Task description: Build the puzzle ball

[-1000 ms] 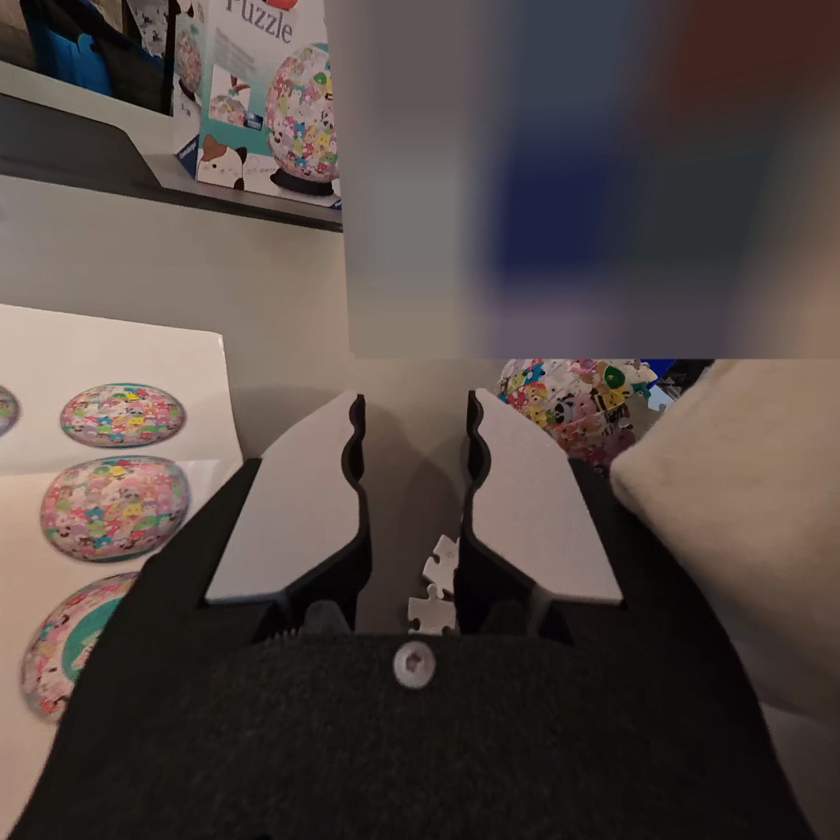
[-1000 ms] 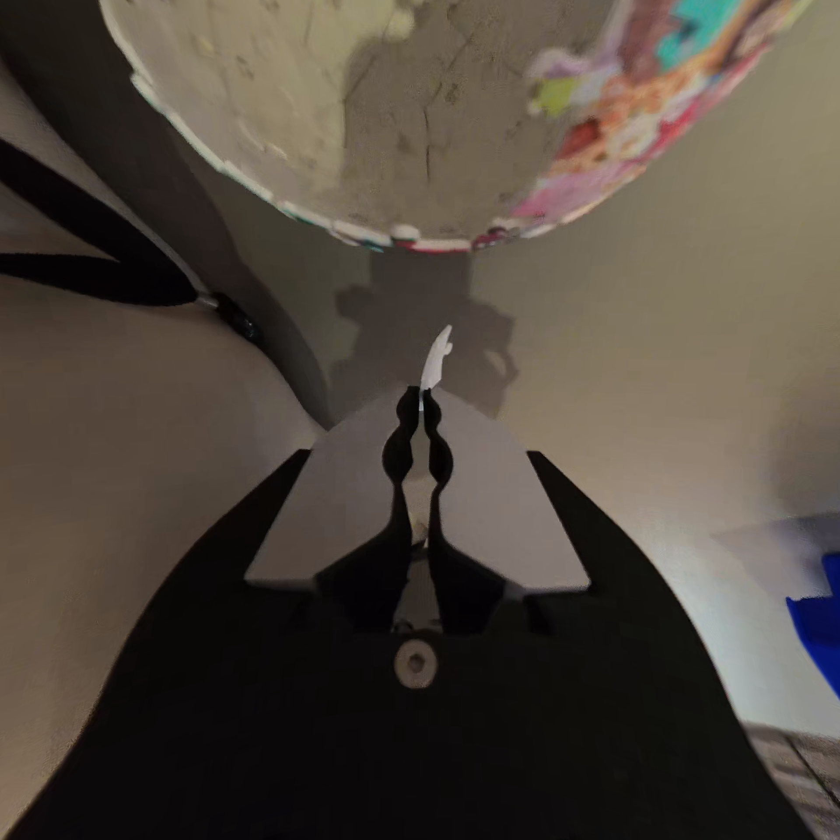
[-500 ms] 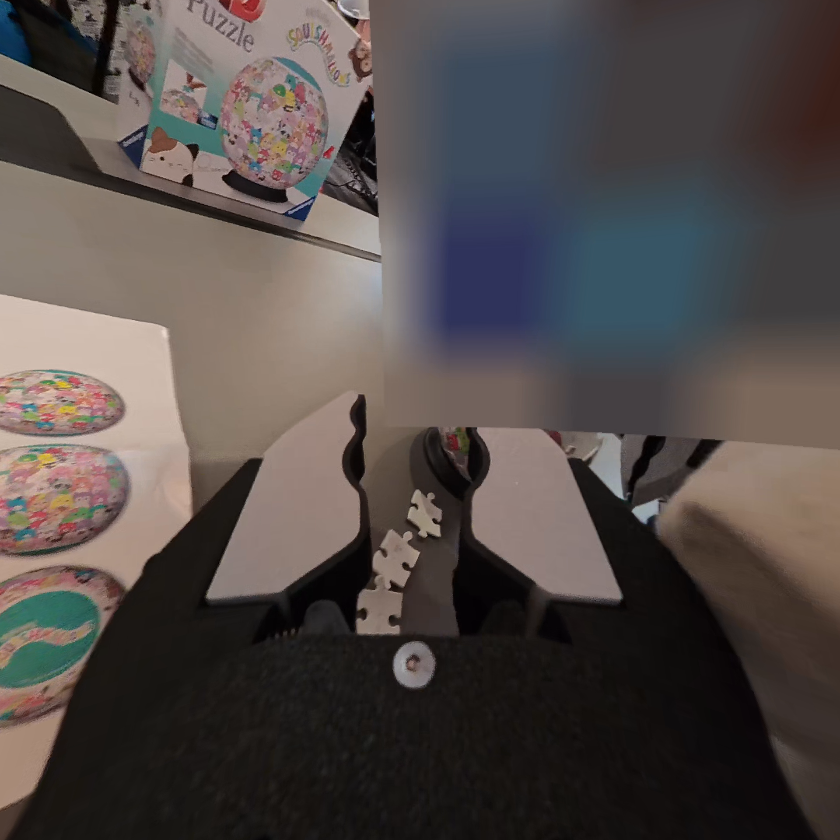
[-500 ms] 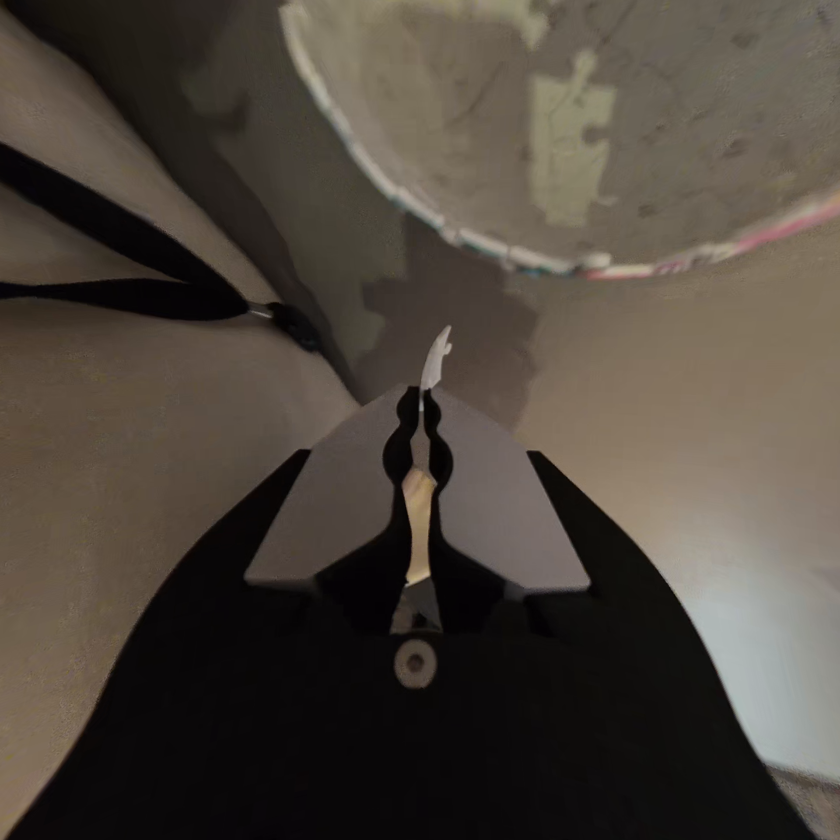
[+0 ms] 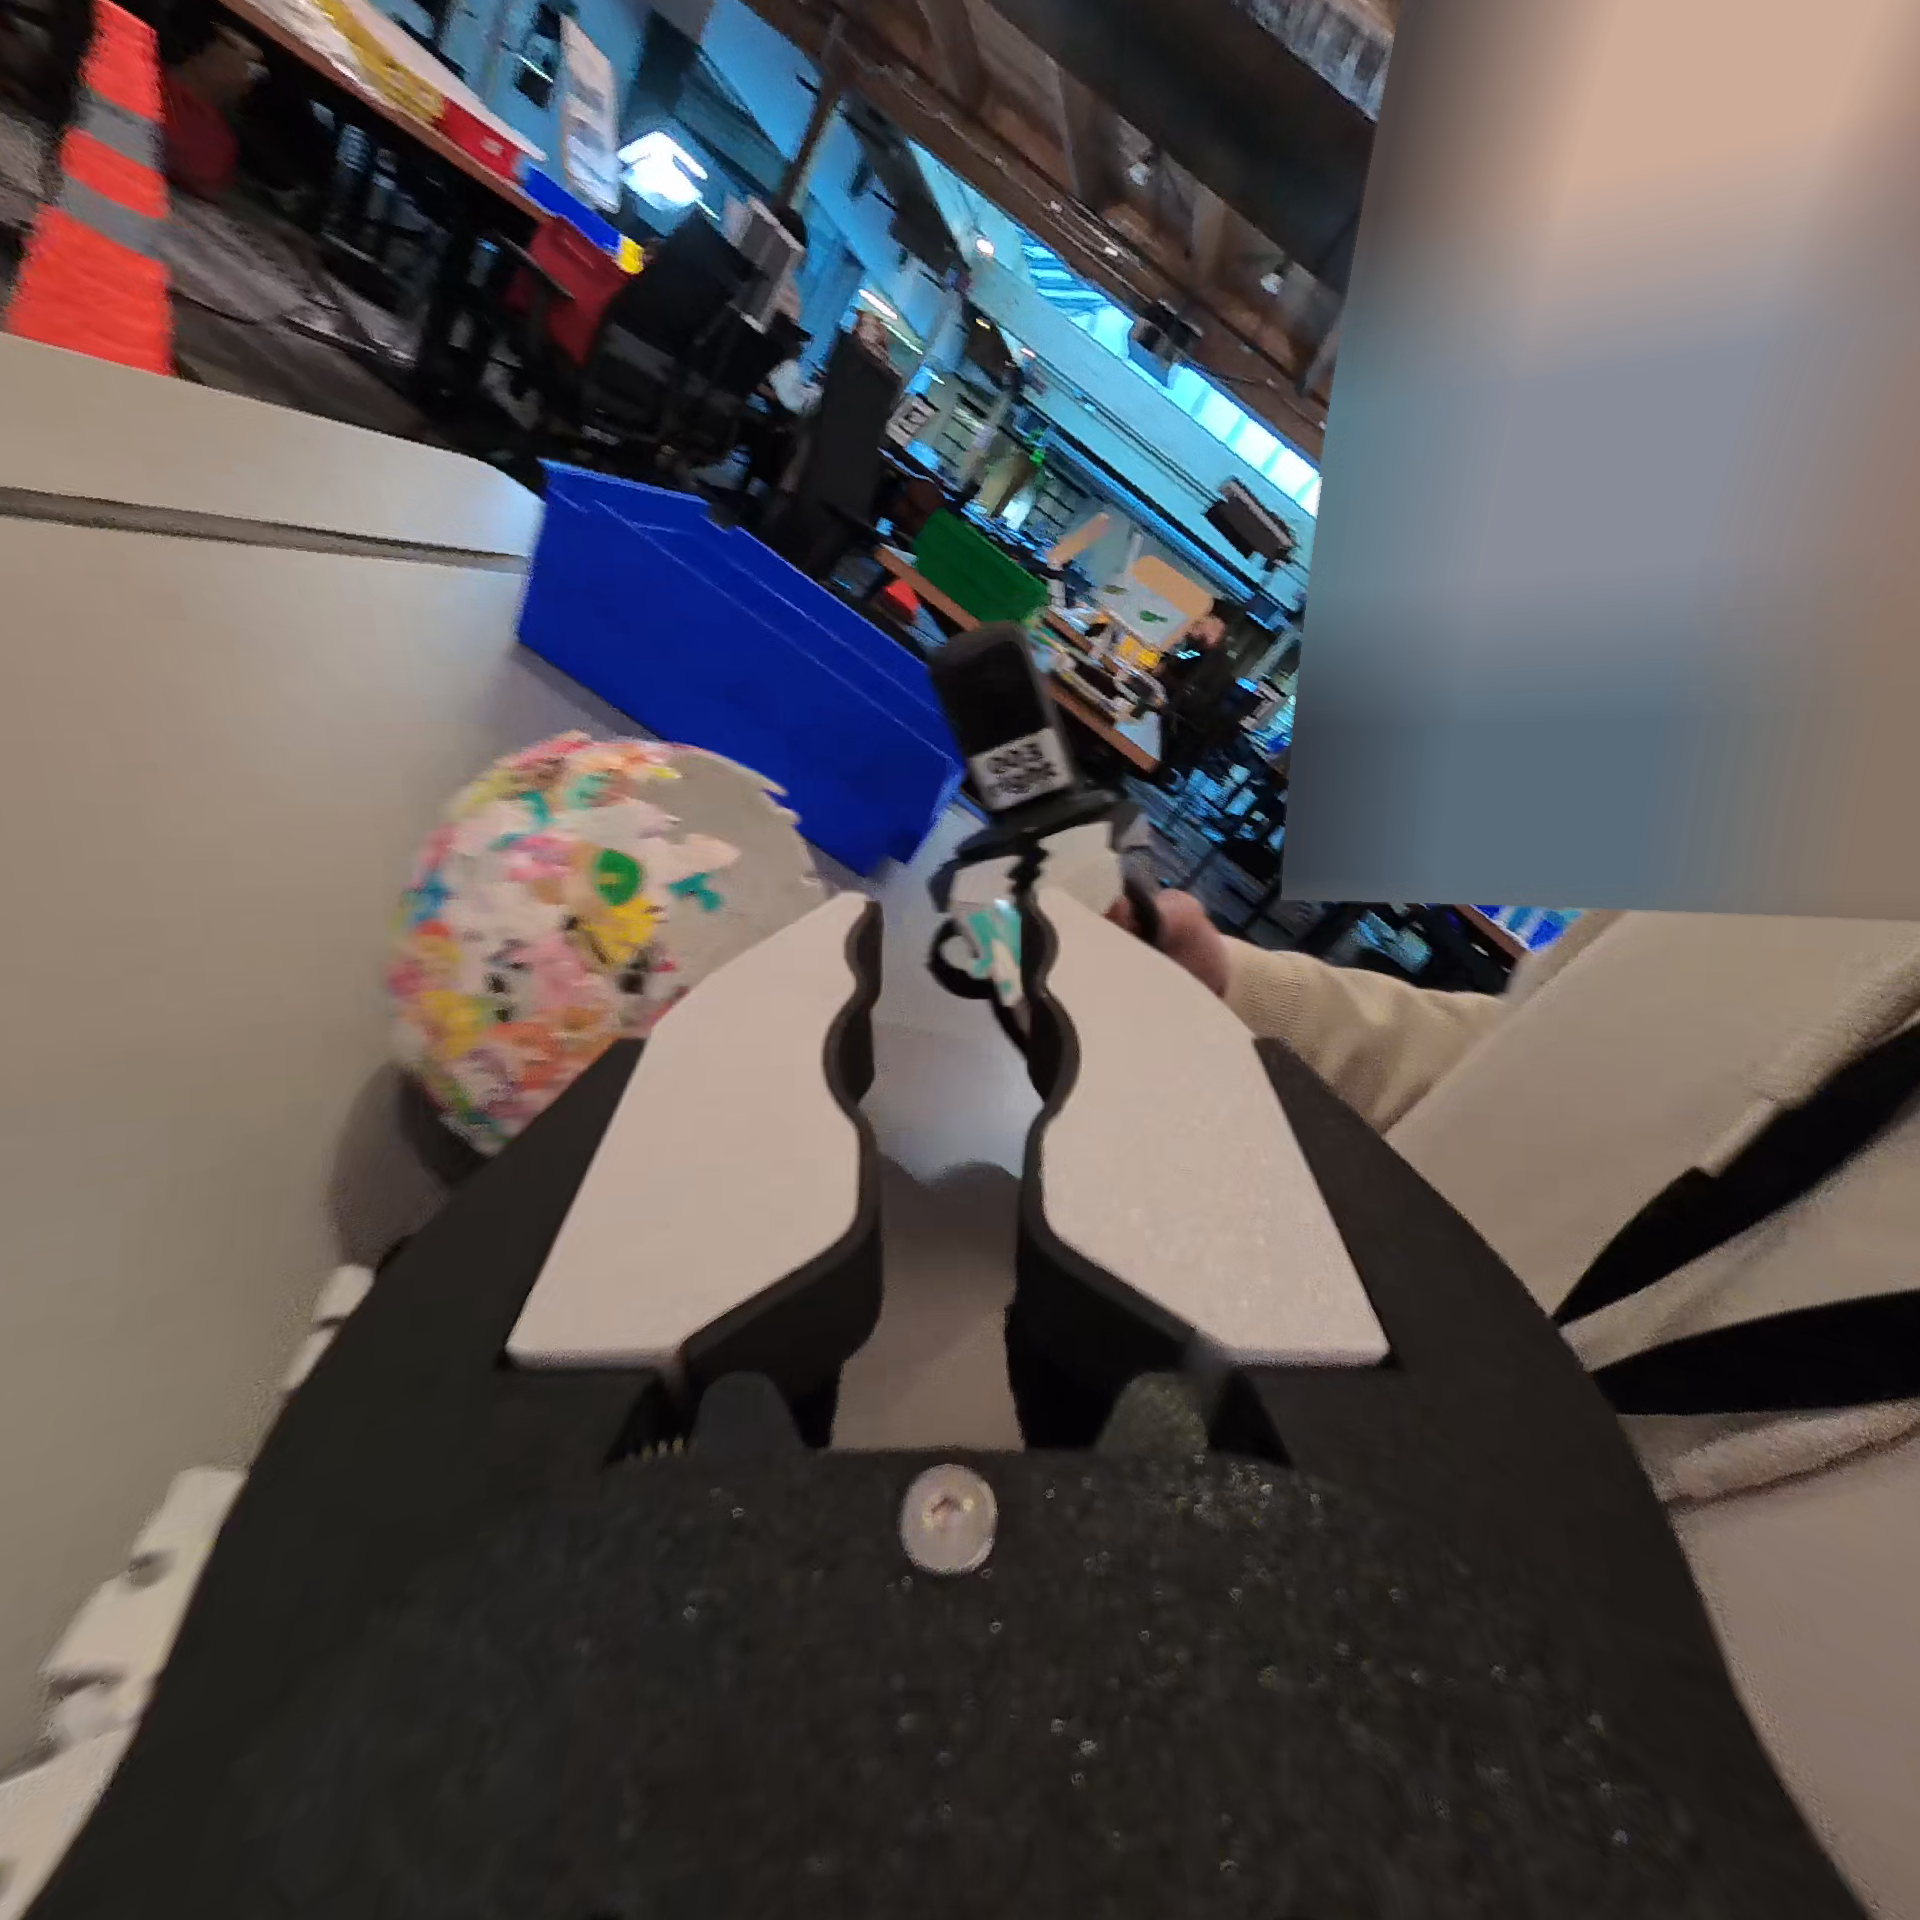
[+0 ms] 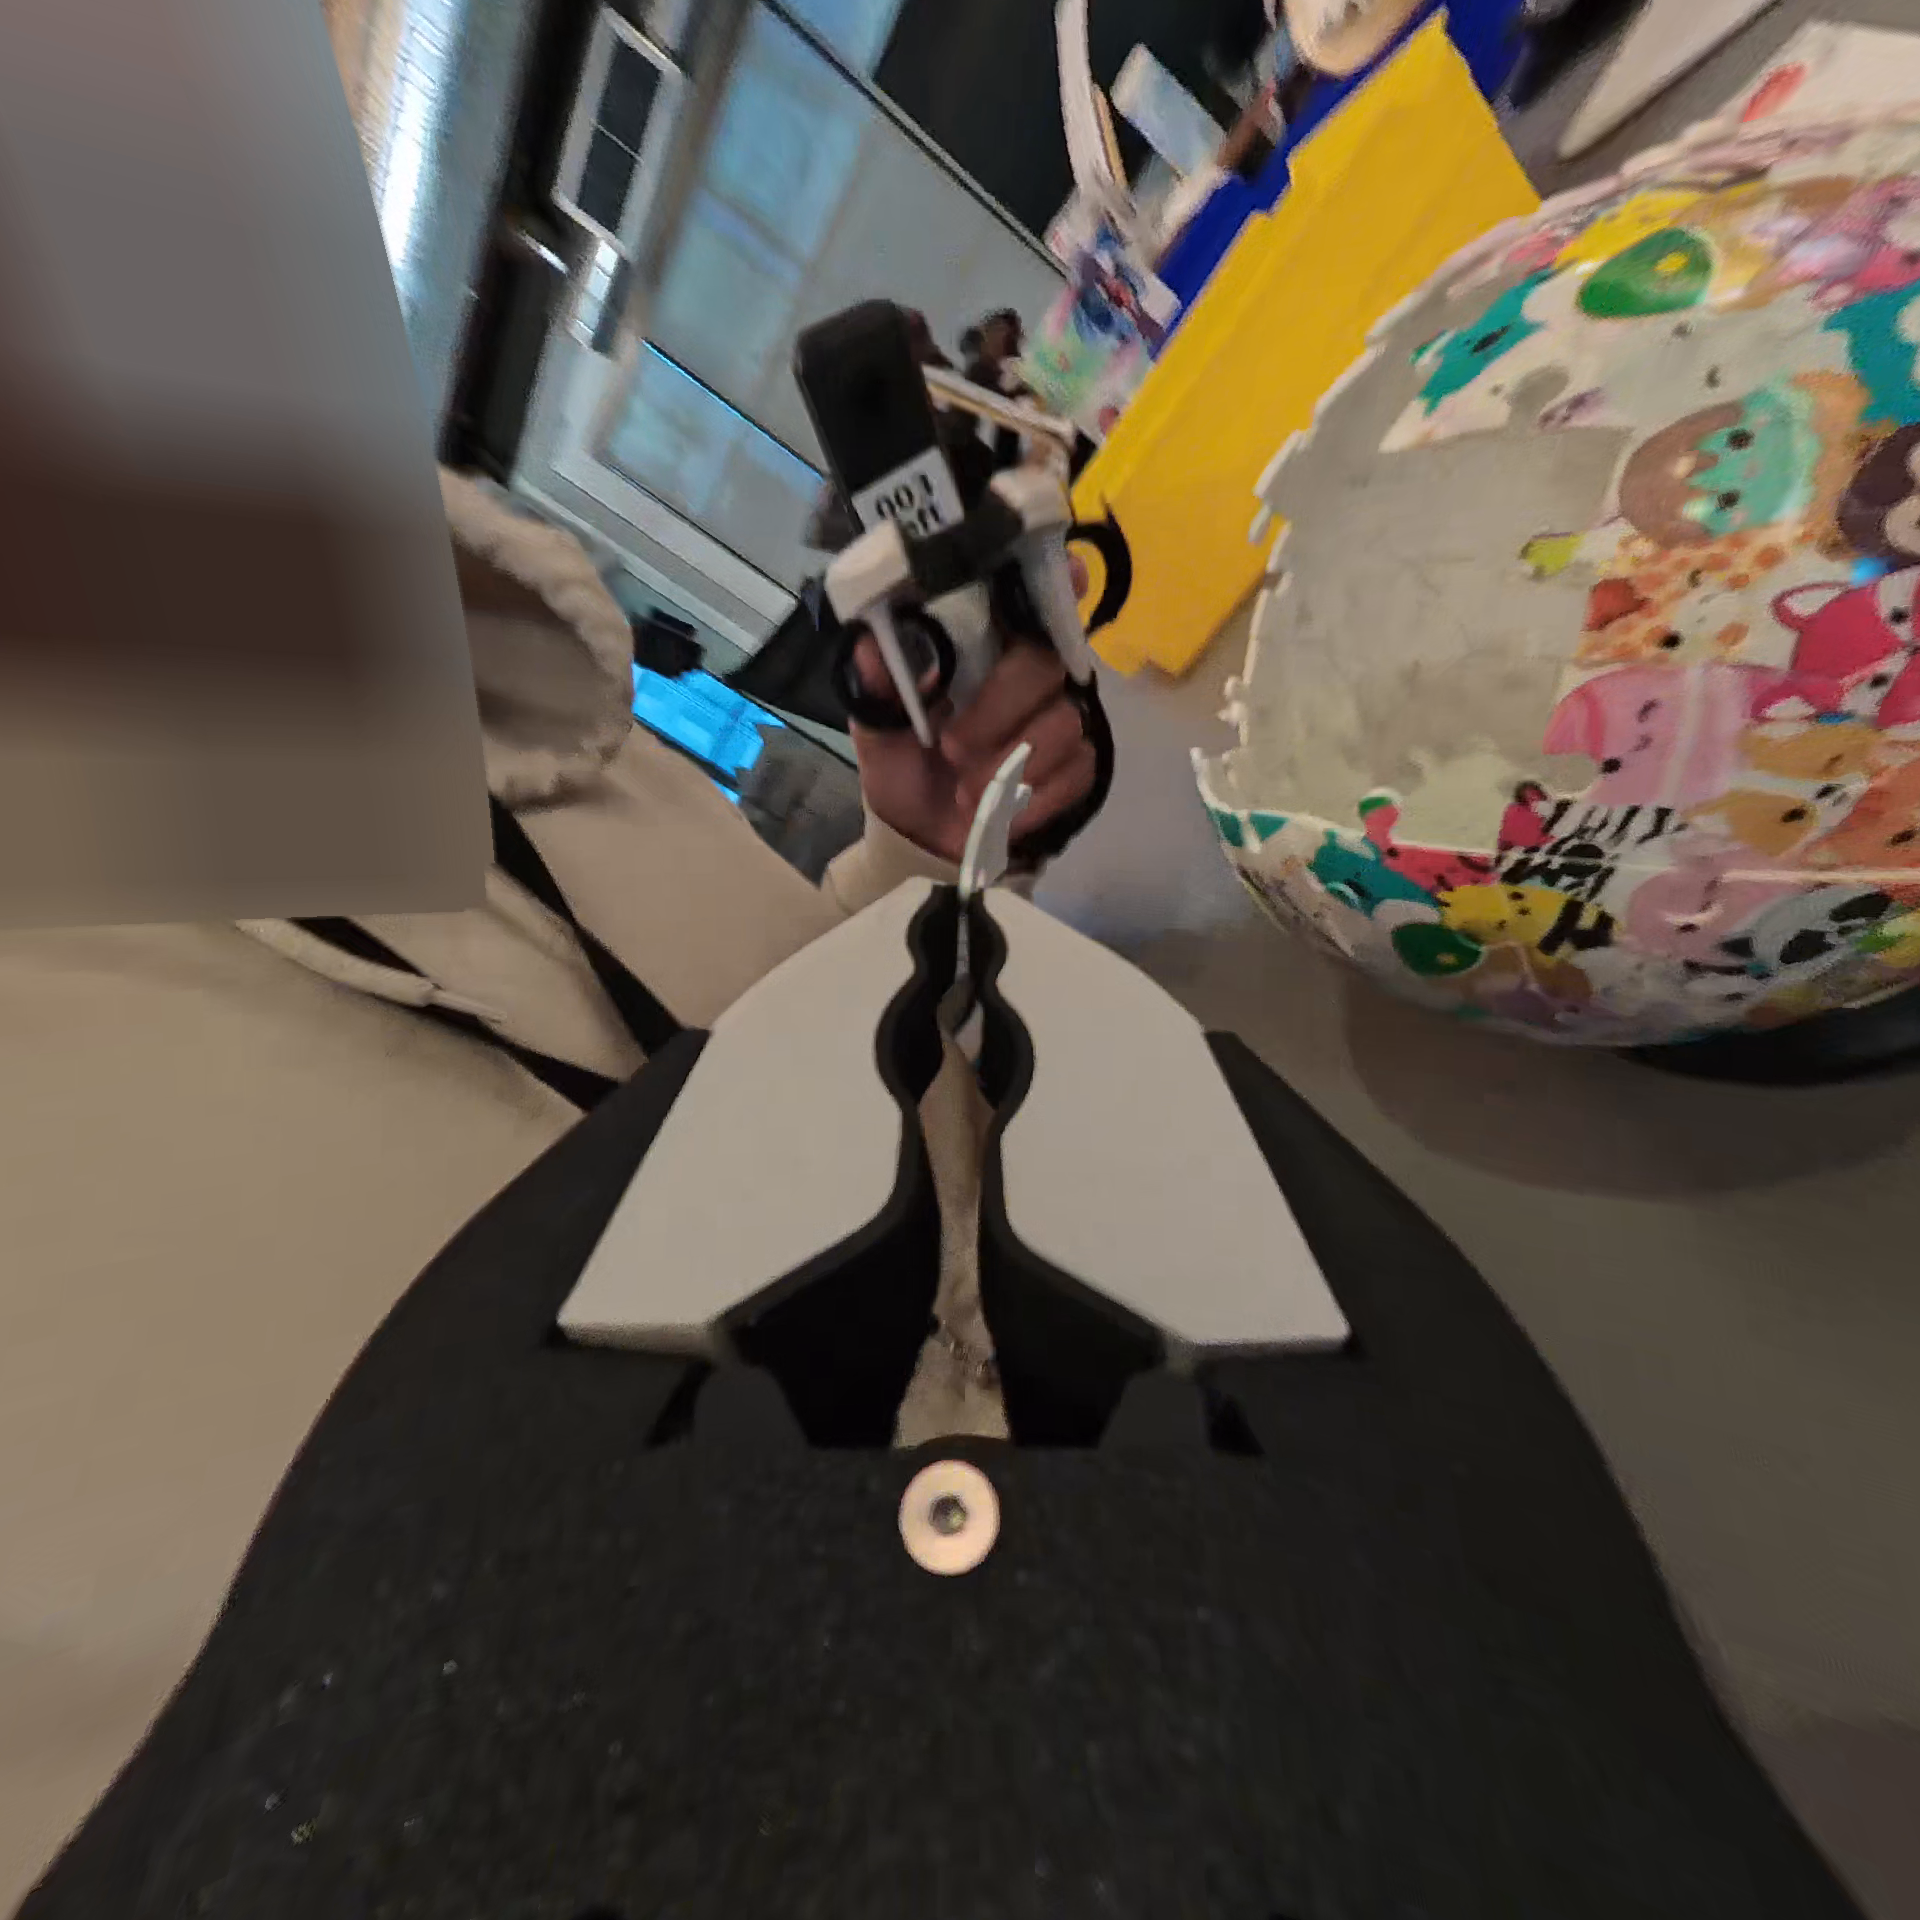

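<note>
Behind my grey counter [image 5: 208, 831] stretches a big workshop hall with long benches and an orange-and-grey striped cone [image 5: 94, 208]. A blue bin [image 5: 717, 655] sits at the counter's far edge, a yellow board [image 6: 1278, 343] elsewhere. The half-built puzzle ball [image 6: 1662, 644] stands on the counter, near my hand-held grippers. My left hand-held gripper [image 5: 951, 925] is spread and empty. My right hand-held gripper [image 6: 961, 914] pinches a puzzle piece [image 6: 992, 821] edge-on.
</note>
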{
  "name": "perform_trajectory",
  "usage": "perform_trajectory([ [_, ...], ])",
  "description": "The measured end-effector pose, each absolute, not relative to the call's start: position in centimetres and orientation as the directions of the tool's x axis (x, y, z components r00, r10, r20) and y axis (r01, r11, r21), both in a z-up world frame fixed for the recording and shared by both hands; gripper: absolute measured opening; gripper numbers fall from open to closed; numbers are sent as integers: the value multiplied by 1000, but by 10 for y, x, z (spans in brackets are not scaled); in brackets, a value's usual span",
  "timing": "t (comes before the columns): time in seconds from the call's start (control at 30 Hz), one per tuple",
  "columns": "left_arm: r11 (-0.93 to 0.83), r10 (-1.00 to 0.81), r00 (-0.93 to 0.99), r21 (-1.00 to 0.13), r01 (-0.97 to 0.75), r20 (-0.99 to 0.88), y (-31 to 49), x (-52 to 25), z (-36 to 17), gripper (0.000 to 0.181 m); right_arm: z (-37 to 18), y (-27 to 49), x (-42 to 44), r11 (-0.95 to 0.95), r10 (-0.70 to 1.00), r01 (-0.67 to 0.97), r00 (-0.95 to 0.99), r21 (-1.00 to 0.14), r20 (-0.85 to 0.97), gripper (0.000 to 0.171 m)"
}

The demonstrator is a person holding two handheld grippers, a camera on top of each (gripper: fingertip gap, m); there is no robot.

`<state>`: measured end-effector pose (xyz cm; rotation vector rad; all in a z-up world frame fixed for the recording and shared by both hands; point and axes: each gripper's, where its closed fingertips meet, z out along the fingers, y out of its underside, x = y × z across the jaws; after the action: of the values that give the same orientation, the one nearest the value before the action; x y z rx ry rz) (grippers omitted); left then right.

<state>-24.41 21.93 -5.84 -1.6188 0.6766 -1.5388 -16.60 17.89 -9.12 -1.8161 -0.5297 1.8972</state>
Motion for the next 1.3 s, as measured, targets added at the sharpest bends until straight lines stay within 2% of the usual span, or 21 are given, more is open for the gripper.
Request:
perform_trajectory([
  [0.13,-606,-790,78,-794,50,608,196,-218,-76,24,-97,175,-171,-806,592,-101,-96,-584,-800,2],
  [0.37,-607,-795,63,-788,-102,604,160,-183,-102,21,-87,162,-174,-793,608,-181,-204,-581,-767,2],
  [0.53,-651,-759,-18,-759,-5,651,152,-175,-85,16,-86,149,-175,-779,627,-167,-197,-605,-753,2],
  [0.63,-672,-741,-39,-740,32,671,155,-179,-82,6,-87,146,-174,-752,659,-144,-164,-643,-734,2],
  [0.97,-663,-748,-56,-748,22,661,155,-184,-80,2,-98,146,-182,-730,683,-101,-92,-675,-725,3],
  [1.1,-699,-714,-97,-714,47,693,155,-185,-77,1,-95,145,-184,-745,667,-109,-119,-658,-736,3],
  [1.3,-694,-719,-99,-719,35,688,154,-185,-78,1,-93,147,-180,-741,672,-124,-116,-660,-732,3],
])
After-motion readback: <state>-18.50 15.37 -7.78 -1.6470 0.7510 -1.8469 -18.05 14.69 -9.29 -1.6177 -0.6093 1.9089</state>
